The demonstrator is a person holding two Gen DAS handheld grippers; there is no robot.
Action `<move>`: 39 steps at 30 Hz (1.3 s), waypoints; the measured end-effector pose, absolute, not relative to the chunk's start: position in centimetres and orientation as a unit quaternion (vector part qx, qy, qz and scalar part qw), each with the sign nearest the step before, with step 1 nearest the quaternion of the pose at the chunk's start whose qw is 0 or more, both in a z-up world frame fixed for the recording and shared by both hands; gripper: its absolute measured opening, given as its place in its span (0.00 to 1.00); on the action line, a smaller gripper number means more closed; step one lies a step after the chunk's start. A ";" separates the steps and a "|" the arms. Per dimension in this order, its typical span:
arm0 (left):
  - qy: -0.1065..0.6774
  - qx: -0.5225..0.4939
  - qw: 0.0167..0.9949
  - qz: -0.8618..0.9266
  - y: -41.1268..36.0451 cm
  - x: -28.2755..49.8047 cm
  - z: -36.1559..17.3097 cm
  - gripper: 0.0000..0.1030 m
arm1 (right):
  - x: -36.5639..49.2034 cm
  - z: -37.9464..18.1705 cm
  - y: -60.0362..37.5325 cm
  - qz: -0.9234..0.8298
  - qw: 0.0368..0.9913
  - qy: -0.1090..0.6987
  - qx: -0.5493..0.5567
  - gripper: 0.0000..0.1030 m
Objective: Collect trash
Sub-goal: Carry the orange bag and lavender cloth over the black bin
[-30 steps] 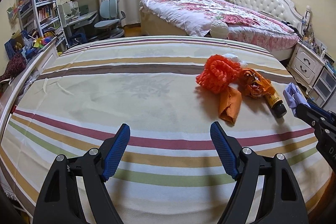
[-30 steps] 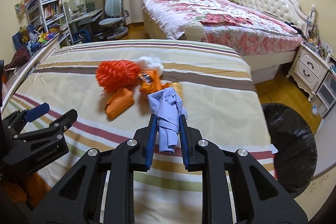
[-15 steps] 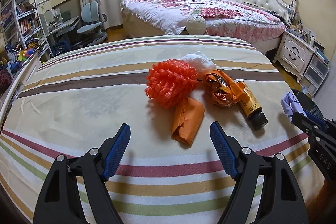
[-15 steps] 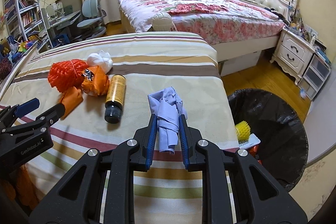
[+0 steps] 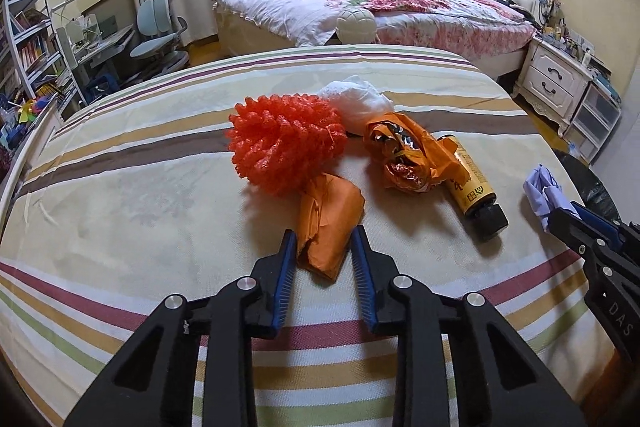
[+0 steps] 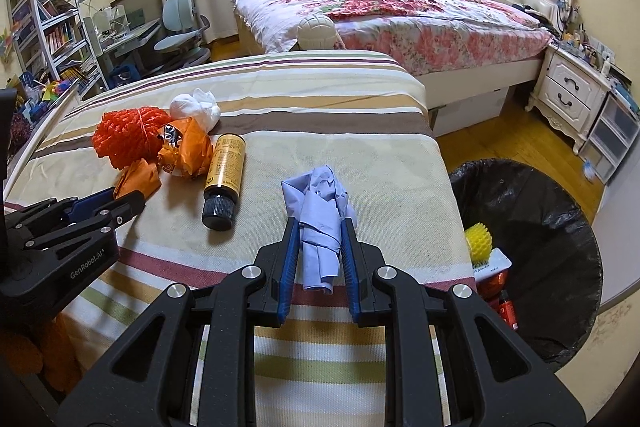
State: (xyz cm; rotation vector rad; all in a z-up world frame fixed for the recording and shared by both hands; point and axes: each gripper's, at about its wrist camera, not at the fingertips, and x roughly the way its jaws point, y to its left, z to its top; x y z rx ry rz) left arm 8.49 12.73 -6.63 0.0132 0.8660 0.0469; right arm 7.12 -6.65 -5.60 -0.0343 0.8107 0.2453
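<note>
Two pickups are in hand at once. The right gripper [image 6: 319,227] has its fingers clamped on a crumpled pale-blue cloth [image 6: 320,203], held above the striped bed [image 6: 360,107] just beside the black-lined trash bin [image 6: 560,227]; its next move is likely to swing over the bin and let go. The left gripper [image 5: 324,245], held low and level, has its fingers nearly closed around a folded orange paper [image 5: 330,223], seemingly touching it, but a firm grip cannot be told.
</note>
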 end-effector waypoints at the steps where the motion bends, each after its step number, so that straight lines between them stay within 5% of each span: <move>1: 0.417 0.007 0.908 0.022 12.7 8.3 -6.6 0.27 | 7.1 -5.6 -6.7 0.119 0.912 0.393 -0.017 0.20; 26: 0.370 -0.010 0.929 0.007 11.5 3.3 -4.4 0.27 | 3.4 -4.7 -8.3 0.103 0.919 0.381 -0.004 0.20; 39: 0.336 0.014 0.940 -0.056 4.9 3.8 -2.6 0.27 | 2.3 -2.7 -14.4 0.034 0.936 0.351 0.008 0.20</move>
